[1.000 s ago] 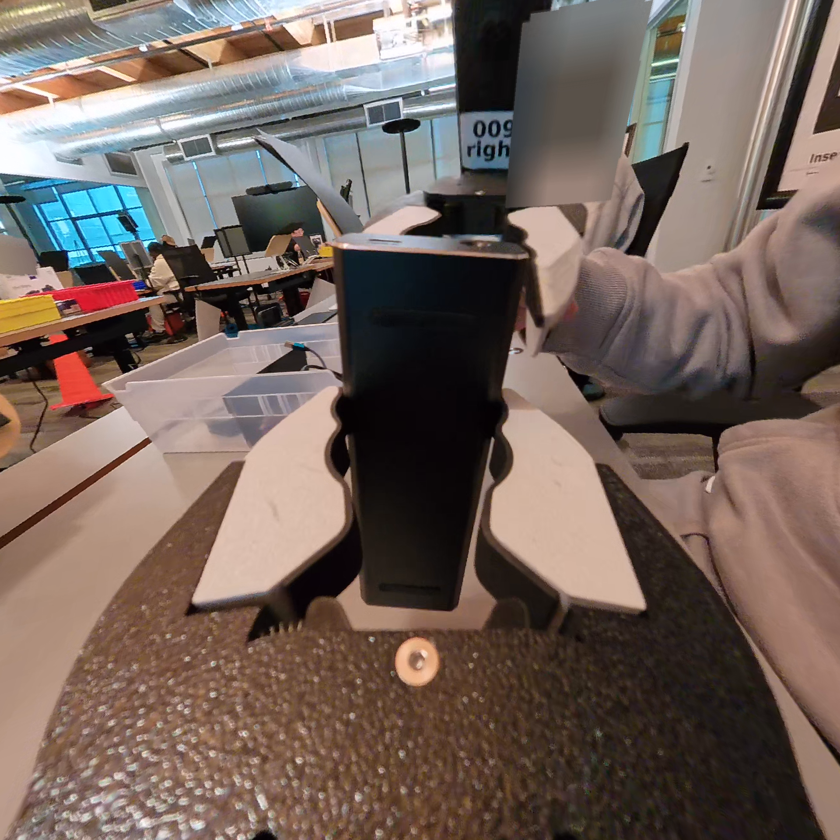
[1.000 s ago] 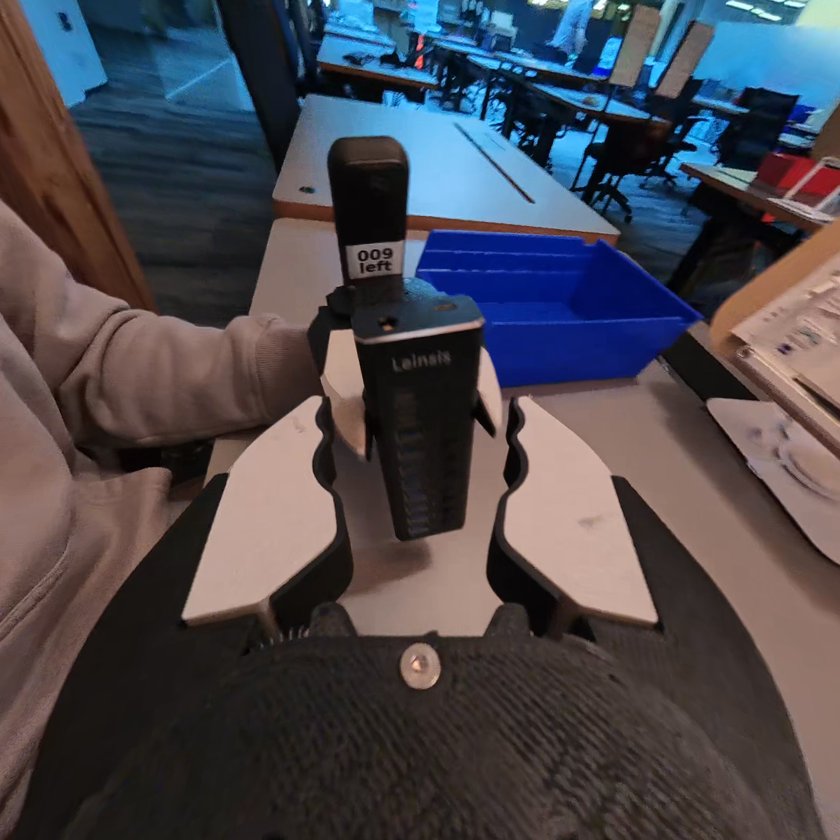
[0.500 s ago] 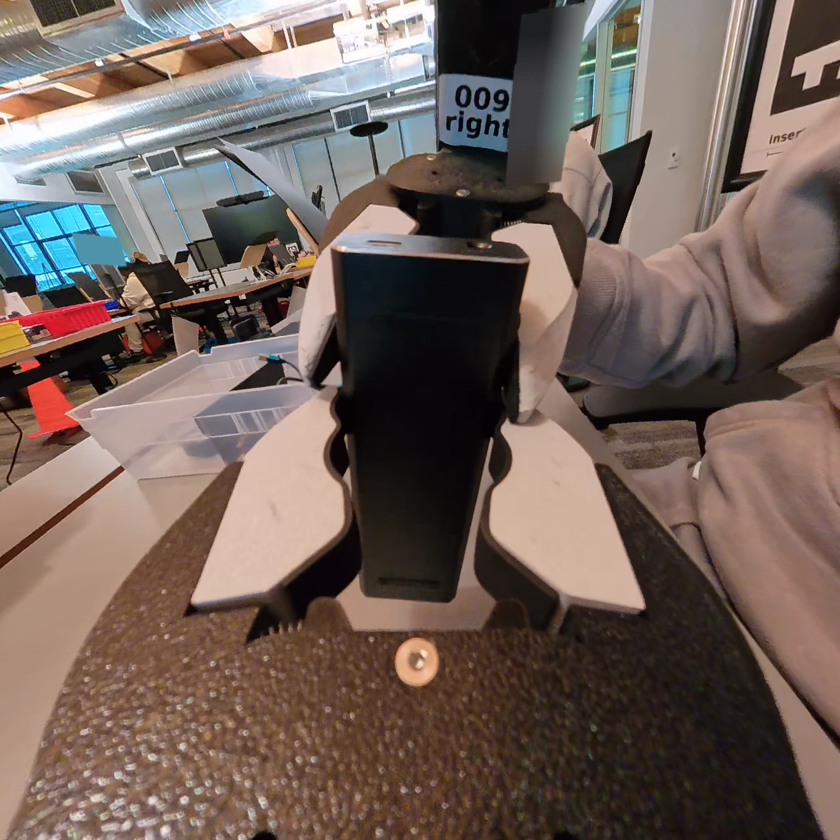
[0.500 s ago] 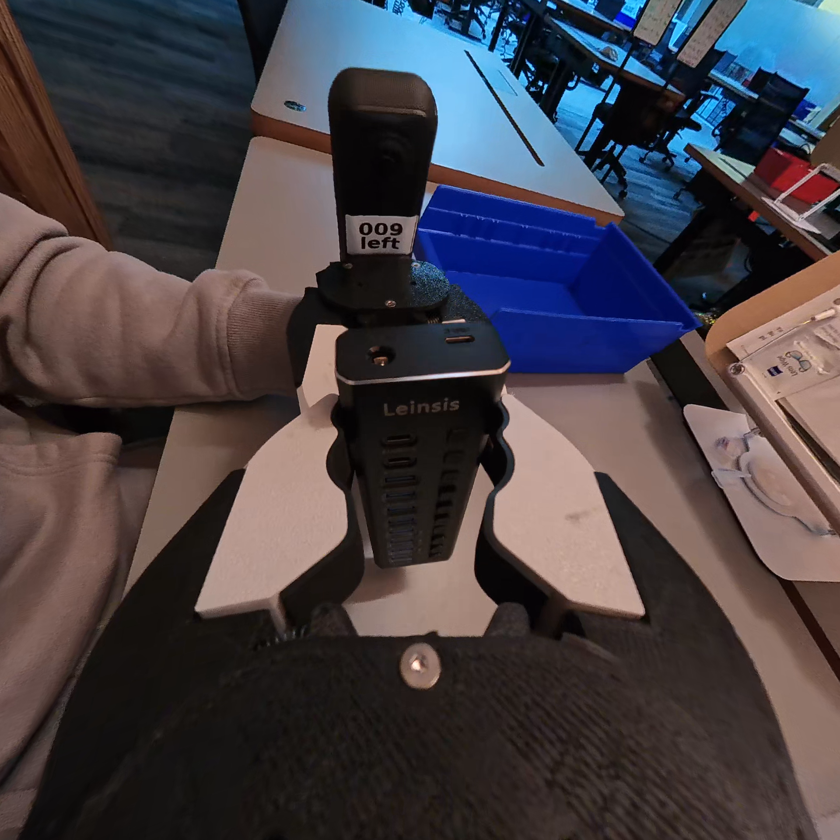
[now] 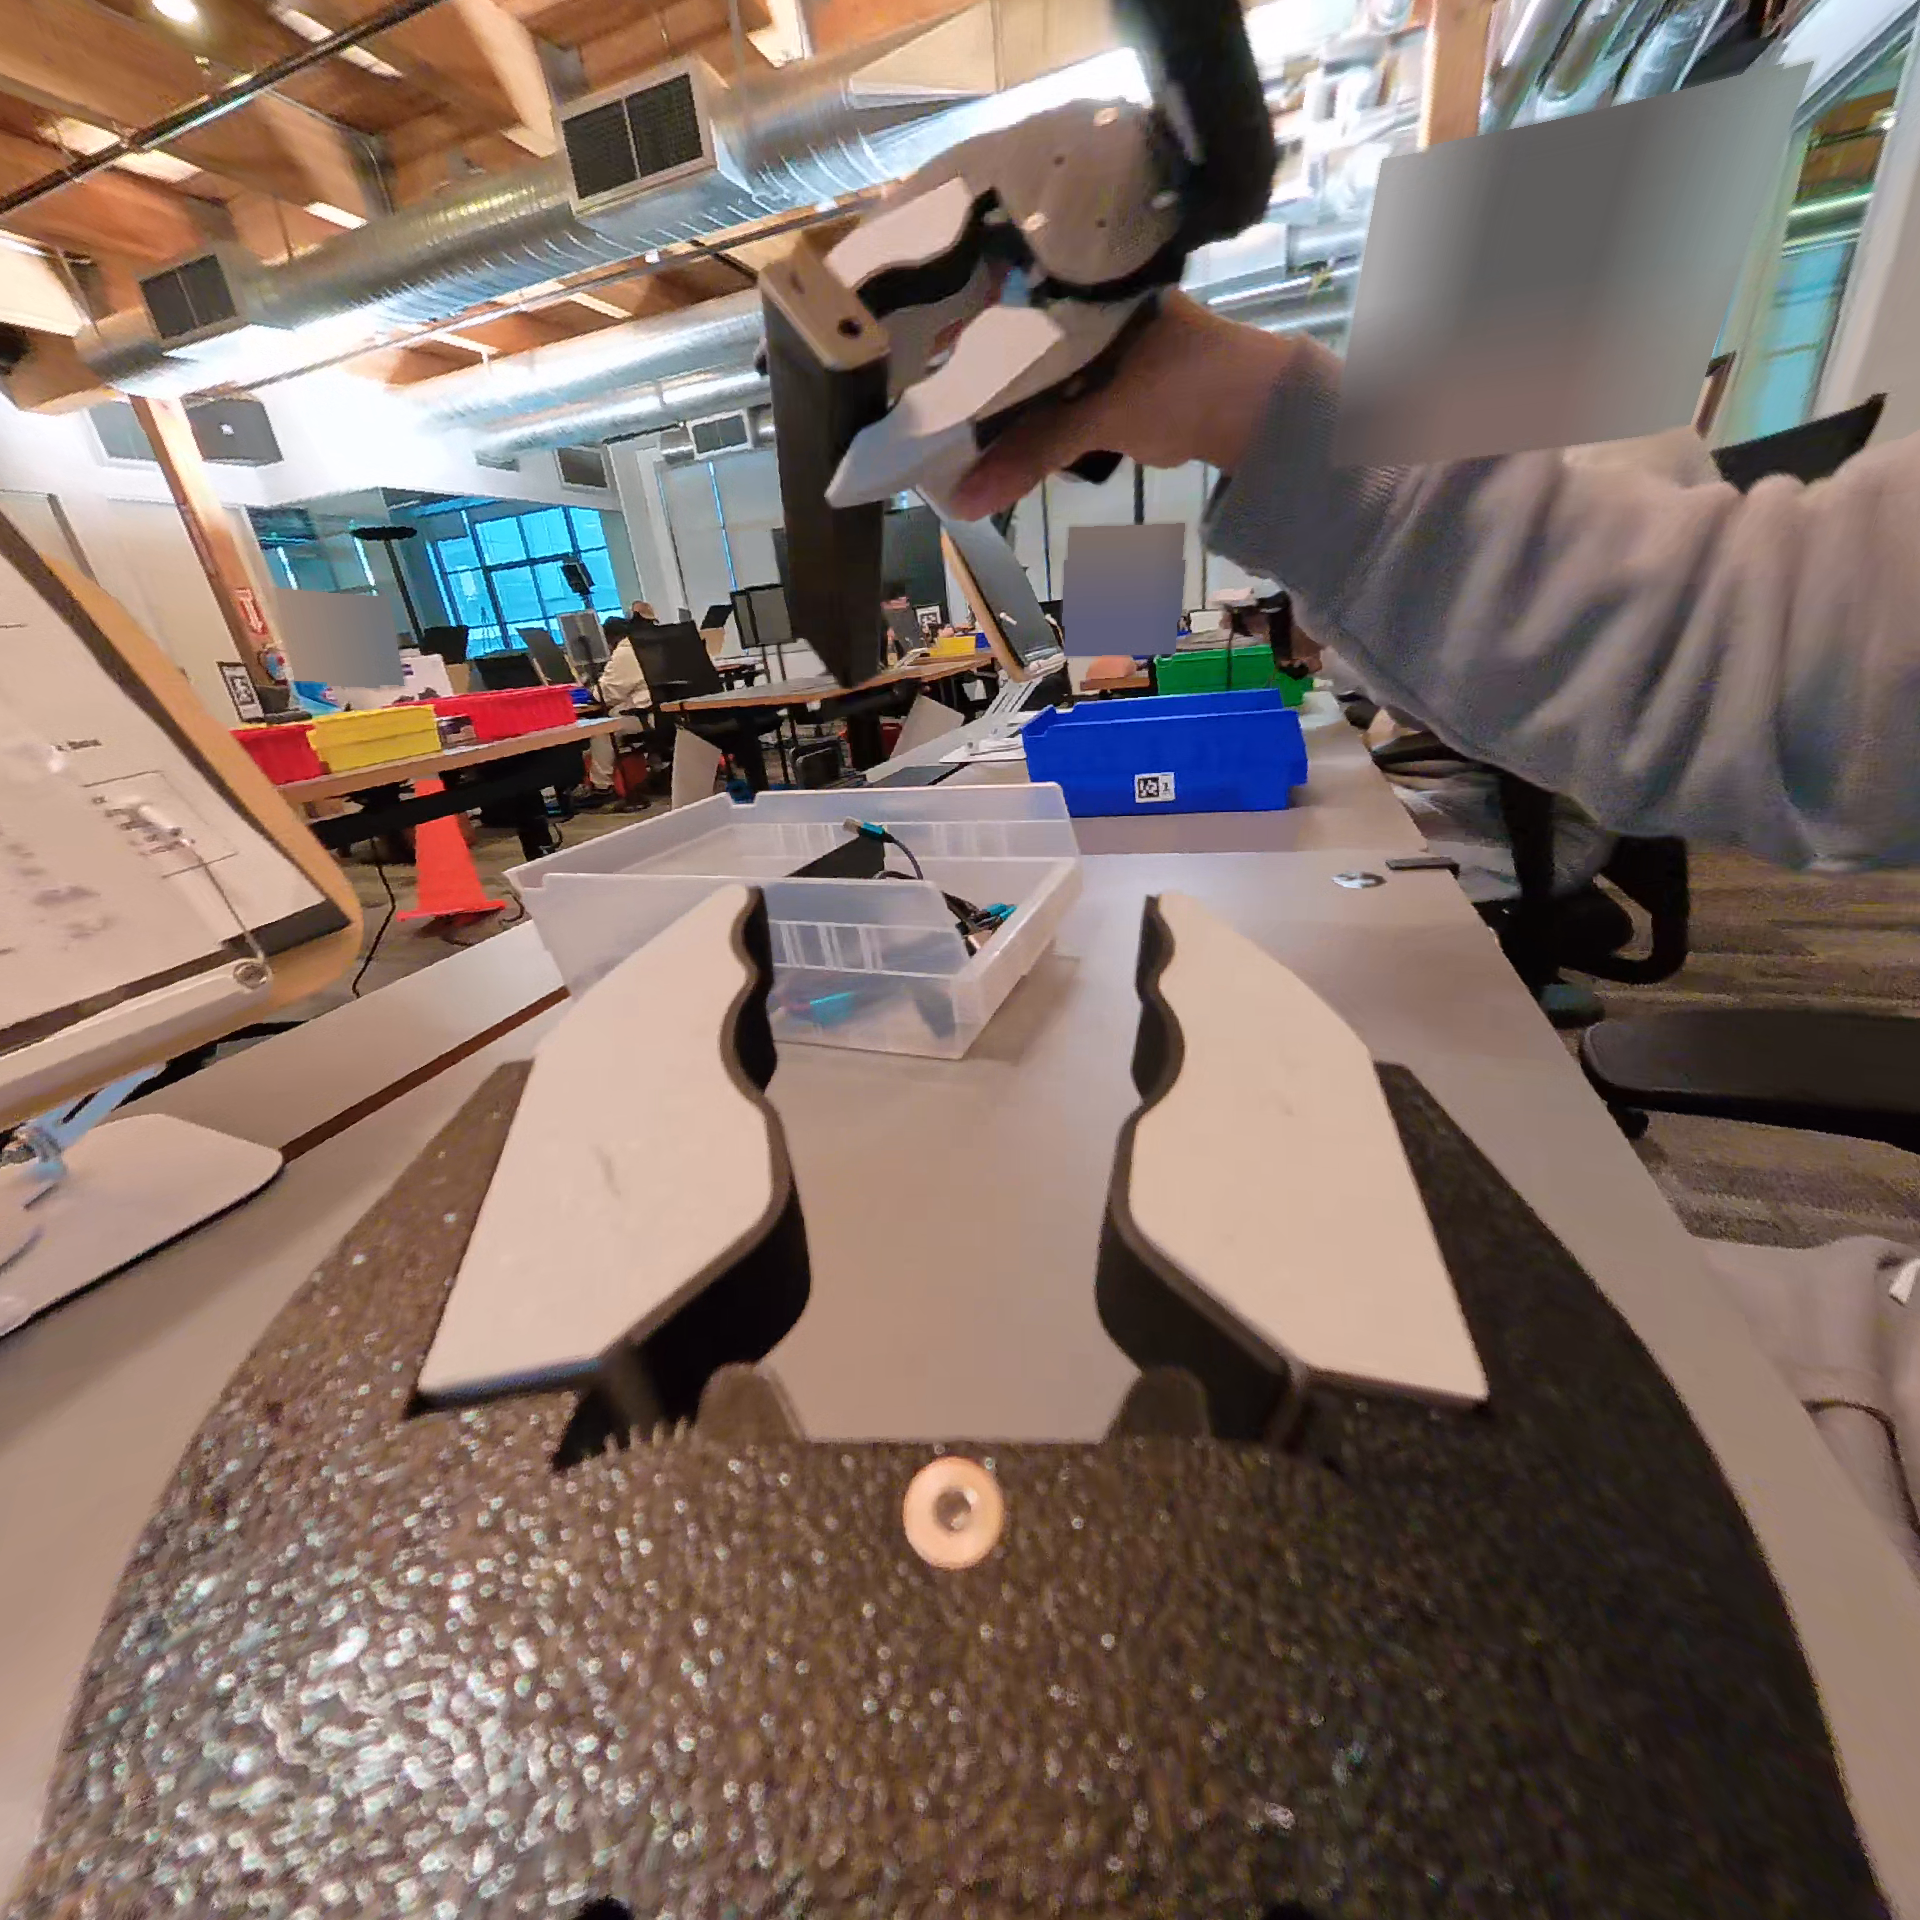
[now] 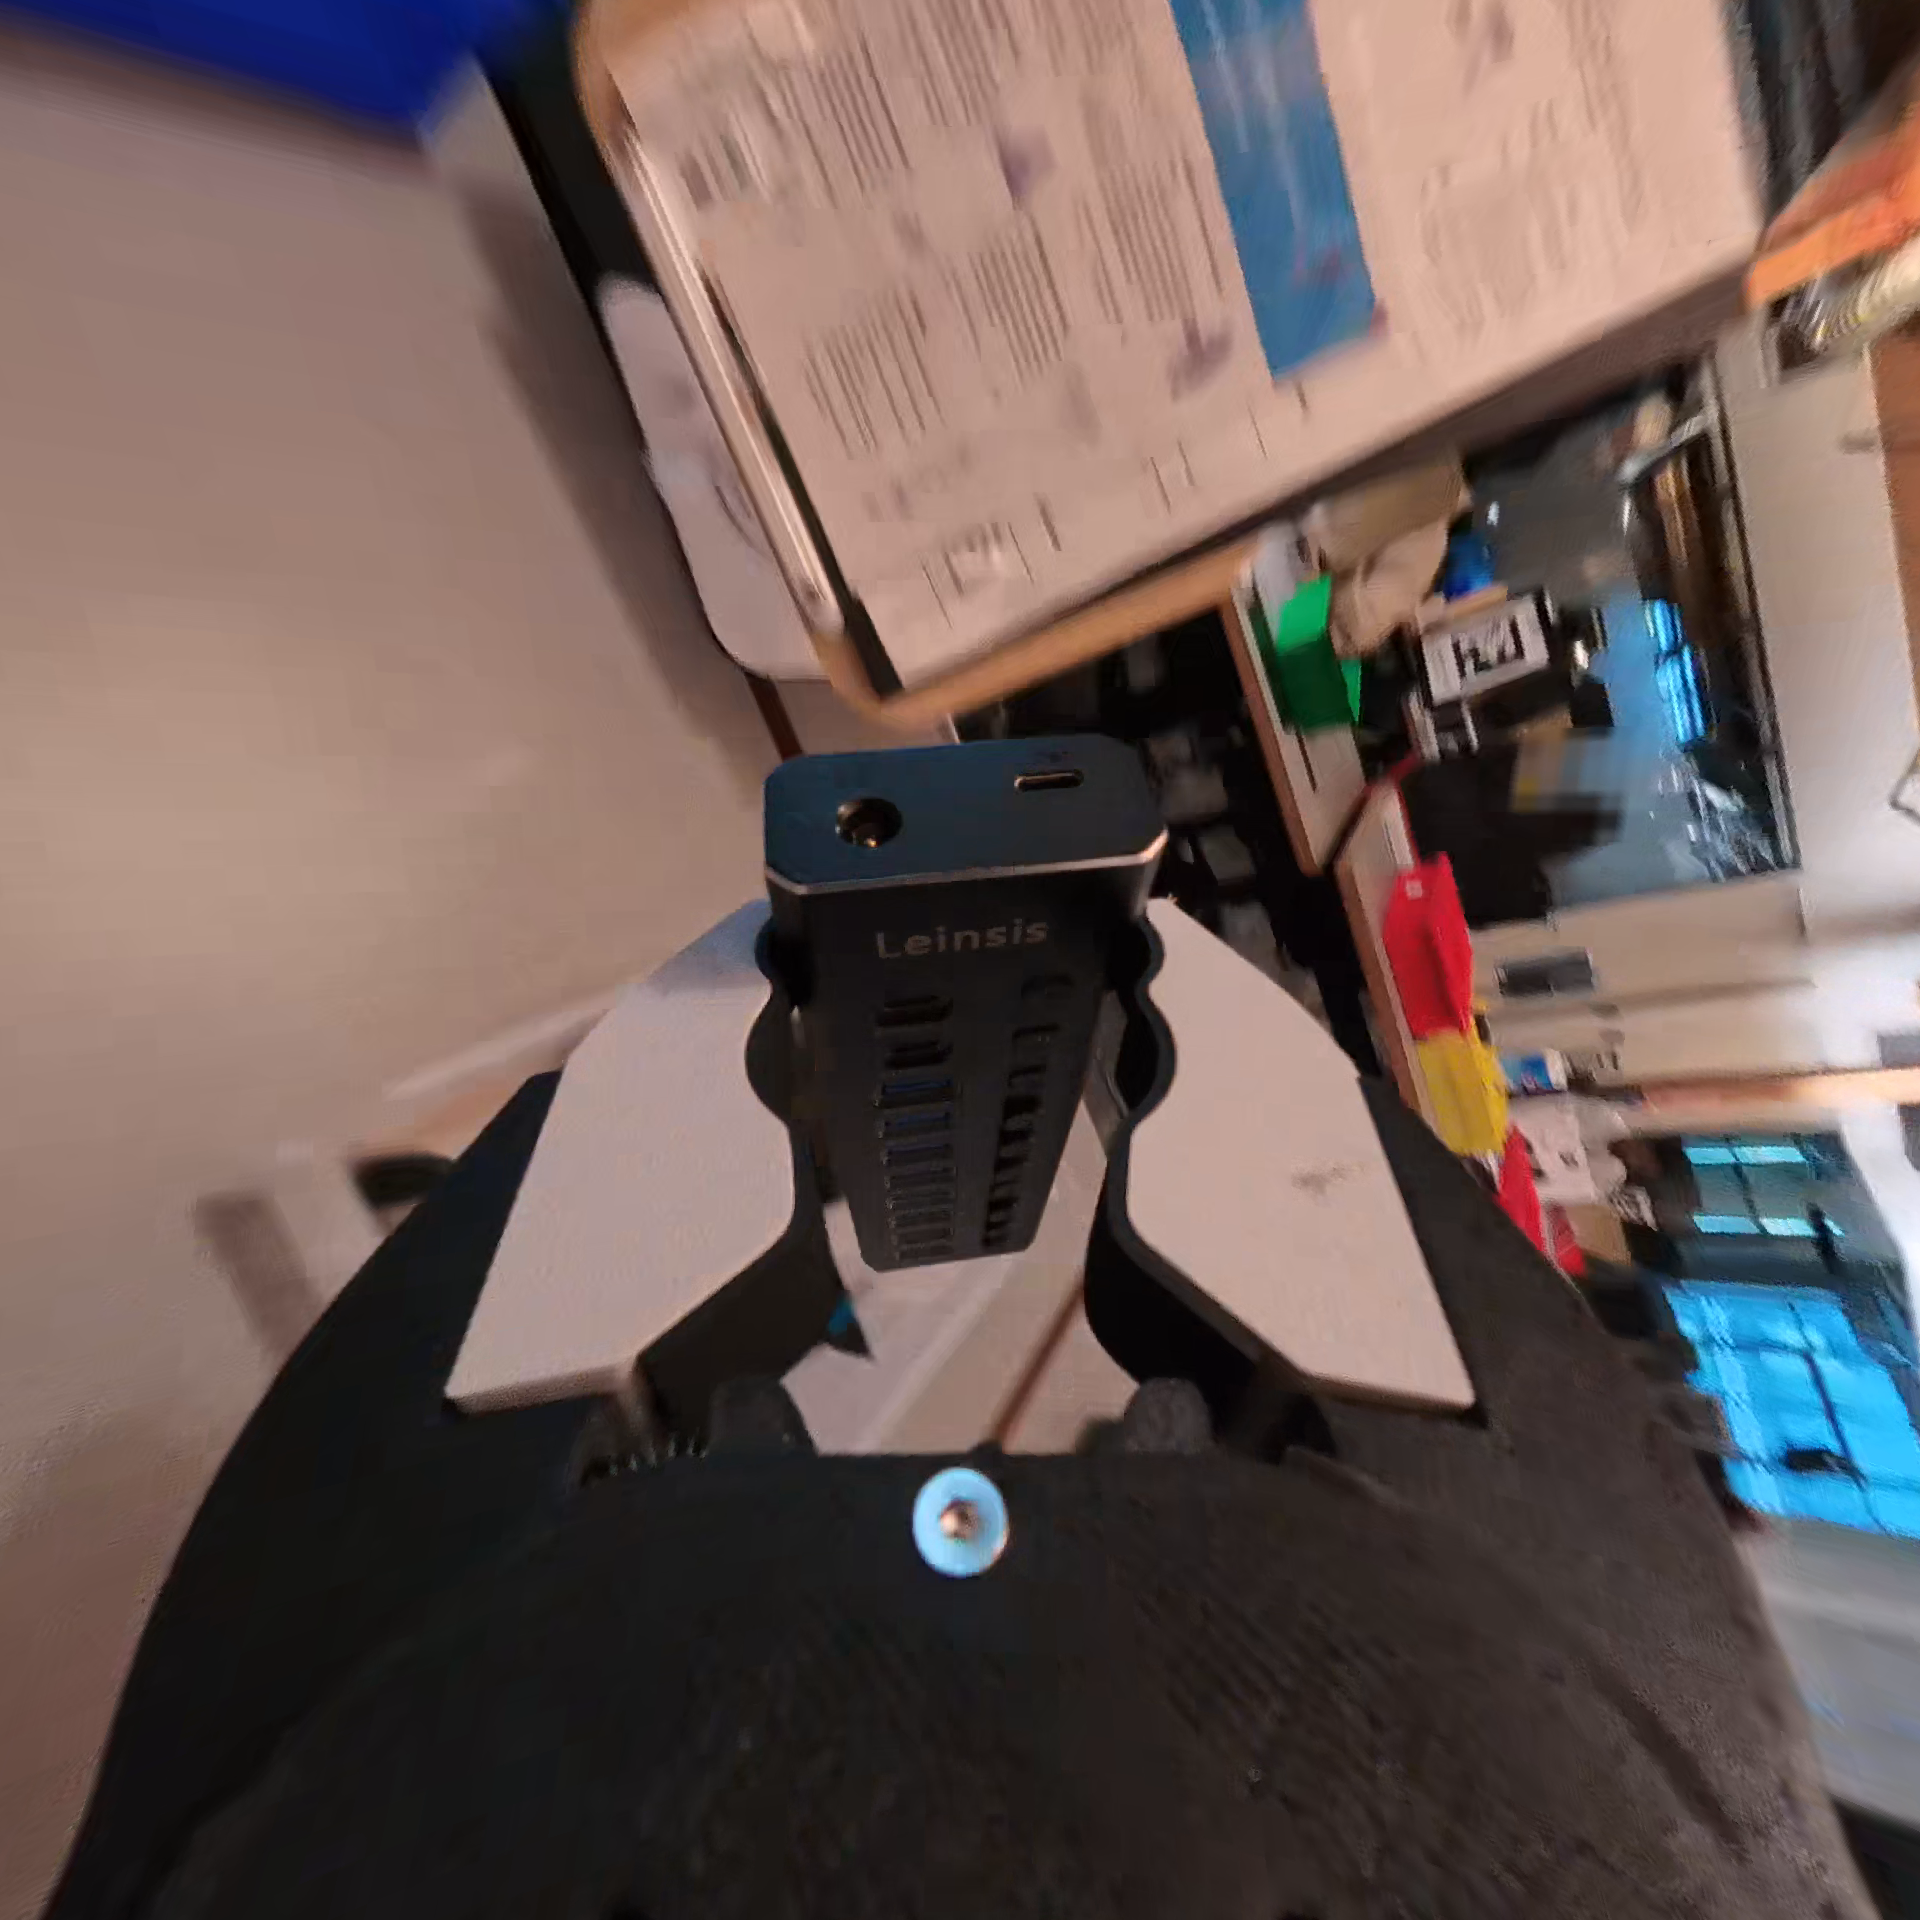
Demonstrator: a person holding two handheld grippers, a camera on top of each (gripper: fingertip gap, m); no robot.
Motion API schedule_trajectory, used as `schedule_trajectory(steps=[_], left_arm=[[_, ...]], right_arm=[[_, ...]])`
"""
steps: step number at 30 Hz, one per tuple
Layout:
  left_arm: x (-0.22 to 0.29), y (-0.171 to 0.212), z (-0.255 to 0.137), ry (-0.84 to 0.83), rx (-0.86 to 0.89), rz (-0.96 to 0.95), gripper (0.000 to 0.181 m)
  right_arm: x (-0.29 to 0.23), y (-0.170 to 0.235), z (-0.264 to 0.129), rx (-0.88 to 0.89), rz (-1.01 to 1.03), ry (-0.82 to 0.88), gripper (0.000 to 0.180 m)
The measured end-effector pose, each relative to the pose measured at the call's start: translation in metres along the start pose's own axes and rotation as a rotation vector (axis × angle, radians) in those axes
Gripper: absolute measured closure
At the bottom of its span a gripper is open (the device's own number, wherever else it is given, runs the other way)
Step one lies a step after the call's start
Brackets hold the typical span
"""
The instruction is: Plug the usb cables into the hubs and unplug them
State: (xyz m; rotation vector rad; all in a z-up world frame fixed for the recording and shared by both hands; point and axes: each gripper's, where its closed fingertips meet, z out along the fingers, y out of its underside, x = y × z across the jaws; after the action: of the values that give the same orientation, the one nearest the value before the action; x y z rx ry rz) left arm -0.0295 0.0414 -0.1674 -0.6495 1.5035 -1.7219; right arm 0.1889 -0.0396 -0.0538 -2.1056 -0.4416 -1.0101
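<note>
In the left wrist view my left gripper (image 5: 951, 914) is open and empty, low over the grey table (image 5: 1278, 935). A clear plastic bin (image 5: 644, 914) just ahead of it holds dark USB cables with teal plugs (image 5: 883, 840). My right gripper (image 6: 956, 935) is shut on a black USB hub (image 6: 956, 1049) with two rows of ports, and both pads press its sides. The left wrist view shows the right gripper (image 5: 847, 384) raised high above the bin, with the hub (image 5: 826, 540) hanging down from it.
A blue bin (image 5: 1164, 750) stands on the table behind the clear bin. A tilted document board on a stand (image 5: 135, 862) is at the left and also fills the top of the blurred right wrist view (image 6: 1039, 312). A person's grey sleeve (image 5: 1558, 644) crosses at the right.
The right pads closed on the hub while the left still held it. The left gripper then opened and let go. The right gripper has lifted the hub up and away, turning.
</note>
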Motion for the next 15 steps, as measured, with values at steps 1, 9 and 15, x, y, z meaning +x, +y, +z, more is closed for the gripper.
schedule_trajectory(steps=[1, 9, 15], left_arm=[[-0.001, 0.001, 0.0, -0.003, -0.003, -0.006, 0.114], [-0.005, 0.019, 0.002, 0.008, -0.041, -0.038, 0.12], [-0.012, 0.022, 0.0, -0.001, -0.042, -0.066, 0.12]], right_arm=[[0.014, 0.019, 0.012, -0.058, -0.013, 0.0, 0.119], [0.023, 0.14, 0.119, -0.312, 0.057, -0.194, 0.119], [-0.027, 0.171, 0.163, -0.497, -0.081, -0.427, 0.119]])
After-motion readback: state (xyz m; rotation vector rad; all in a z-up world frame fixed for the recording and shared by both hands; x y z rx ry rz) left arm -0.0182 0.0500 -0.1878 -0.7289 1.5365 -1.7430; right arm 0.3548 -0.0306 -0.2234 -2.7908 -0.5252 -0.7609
